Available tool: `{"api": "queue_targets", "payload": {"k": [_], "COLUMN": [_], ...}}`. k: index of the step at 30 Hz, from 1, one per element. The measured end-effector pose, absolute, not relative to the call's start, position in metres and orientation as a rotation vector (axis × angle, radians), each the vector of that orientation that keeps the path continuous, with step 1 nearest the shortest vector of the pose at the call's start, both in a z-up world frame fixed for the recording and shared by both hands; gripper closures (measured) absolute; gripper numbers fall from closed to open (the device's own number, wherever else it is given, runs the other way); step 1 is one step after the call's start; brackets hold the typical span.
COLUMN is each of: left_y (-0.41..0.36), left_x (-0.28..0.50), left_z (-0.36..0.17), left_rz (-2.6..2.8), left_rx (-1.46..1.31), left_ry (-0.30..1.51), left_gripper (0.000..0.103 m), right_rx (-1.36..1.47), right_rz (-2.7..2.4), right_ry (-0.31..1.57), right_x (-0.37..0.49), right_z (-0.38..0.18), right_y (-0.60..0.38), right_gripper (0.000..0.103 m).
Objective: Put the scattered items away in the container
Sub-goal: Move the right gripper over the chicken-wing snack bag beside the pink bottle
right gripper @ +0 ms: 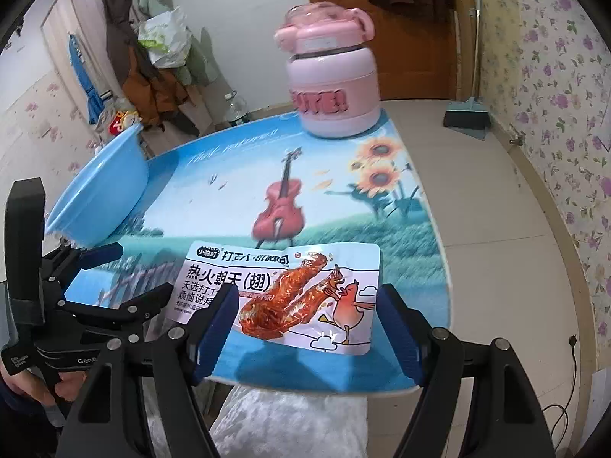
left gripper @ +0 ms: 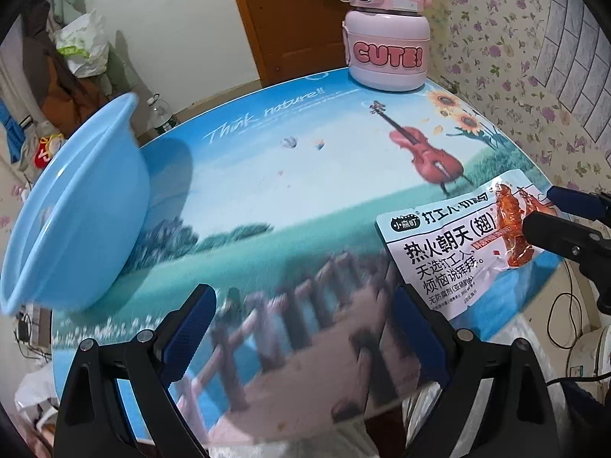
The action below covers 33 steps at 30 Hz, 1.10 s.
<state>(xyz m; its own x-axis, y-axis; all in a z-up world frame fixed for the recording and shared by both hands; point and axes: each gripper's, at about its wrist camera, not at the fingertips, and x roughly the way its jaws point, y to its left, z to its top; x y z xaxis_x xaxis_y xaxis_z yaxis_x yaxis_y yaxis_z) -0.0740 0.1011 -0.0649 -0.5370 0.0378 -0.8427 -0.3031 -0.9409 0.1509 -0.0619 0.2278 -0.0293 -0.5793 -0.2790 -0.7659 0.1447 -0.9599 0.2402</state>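
Observation:
A white snack packet [right gripper: 282, 297] printed with red chicken wings lies flat near the table's front right edge. My right gripper [right gripper: 305, 316] is open, its blue pads [right gripper: 217, 324] straddling the packet's right half without pressing on it. From the left wrist view, the right gripper [left gripper: 538, 210] hovers over the right end of the packet [left gripper: 450, 252]. My left gripper [left gripper: 305, 328] is open and holds nothing, above the table's front just left of the packet. The light blue basin [left gripper: 76, 206] stands at the table's left edge. A pink "CUTE!" bottle [left gripper: 385, 38] stands upright at the far edge.
The table [left gripper: 267, 191] carries a printed picture of a violin and sunflowers. A hand [right gripper: 23, 381] holds the left gripper [right gripper: 143, 271]. A broom and dustpan [right gripper: 467, 114] lean by the door. Clothes and bags hang at the back left. A white bag [right gripper: 290, 420] sits below the front edge.

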Motion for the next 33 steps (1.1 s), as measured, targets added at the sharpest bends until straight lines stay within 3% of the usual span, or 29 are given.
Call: {"api": "queue_targets", "payload": {"k": [16, 33], "left_y": [0.111, 0.154], "left_x": [-0.051, -0.051], "left_z": [-0.044, -0.063], "left_rz": [2.467, 2.335], "left_rx": [-1.162, -1.174], "left_ry": [0.458, 0.497], "left_gripper": [0.008, 0.008], "right_rx": [1.27, 1.237], "right_rz": [-2.614, -2.526], "right_ry": [-0.233, -0.273], "right_x": [-0.055, -0.051], "right_z": [-0.025, -0.028], "right_y": [0.236, 0.24], "right_gripper": [0.026, 0.026]}}
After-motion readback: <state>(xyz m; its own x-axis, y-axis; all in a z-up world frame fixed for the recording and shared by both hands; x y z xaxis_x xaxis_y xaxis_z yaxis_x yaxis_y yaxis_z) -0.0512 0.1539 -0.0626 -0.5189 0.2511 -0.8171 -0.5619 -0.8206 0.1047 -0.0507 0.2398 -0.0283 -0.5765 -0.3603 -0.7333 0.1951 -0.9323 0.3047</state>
